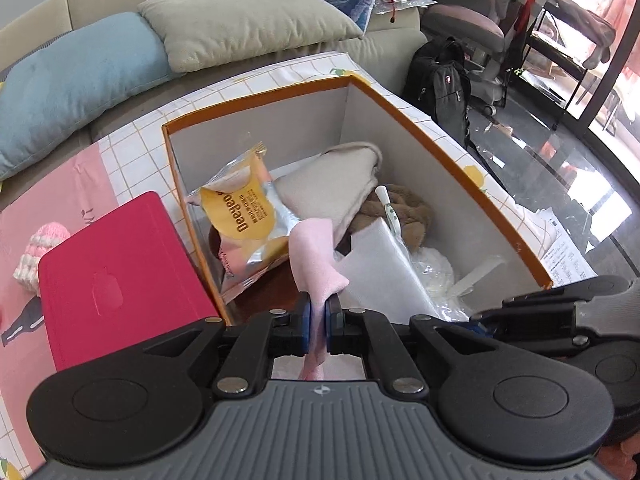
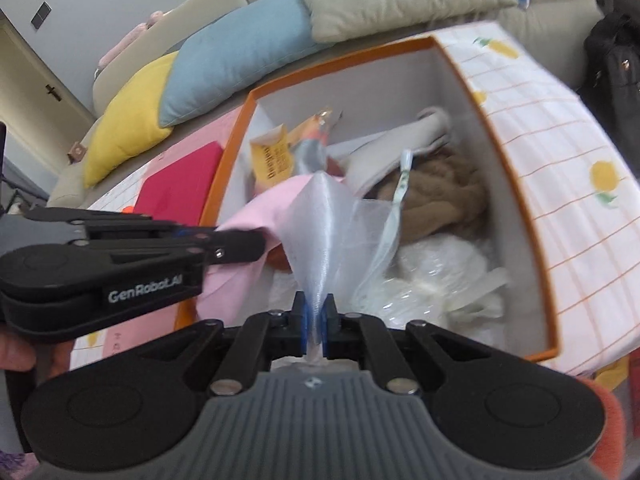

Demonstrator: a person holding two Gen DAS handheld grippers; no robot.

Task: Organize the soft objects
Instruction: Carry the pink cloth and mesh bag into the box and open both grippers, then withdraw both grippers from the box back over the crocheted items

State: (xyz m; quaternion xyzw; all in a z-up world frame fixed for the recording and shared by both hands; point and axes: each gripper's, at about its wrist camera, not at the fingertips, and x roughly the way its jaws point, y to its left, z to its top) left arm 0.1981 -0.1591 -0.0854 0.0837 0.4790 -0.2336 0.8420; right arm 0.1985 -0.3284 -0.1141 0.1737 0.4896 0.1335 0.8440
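Pink cloth (image 1: pixel 316 264) pinched in left hand-held gripper (image 1: pixel 318 322), over box (image 1: pixel 472 160)

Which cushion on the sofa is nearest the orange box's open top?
The grey-green cushion, right behind the box; the blue cushion lies farther left.

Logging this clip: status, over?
Left gripper shut on pink cloth. Right gripper shut on sheer white fabric. Both over cluttered orange box.

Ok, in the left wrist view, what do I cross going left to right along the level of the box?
Pink knitted thing → red box lid → yellow snack packet → pink cloth held in the left gripper → brown fluffy fabric → orange box wall.
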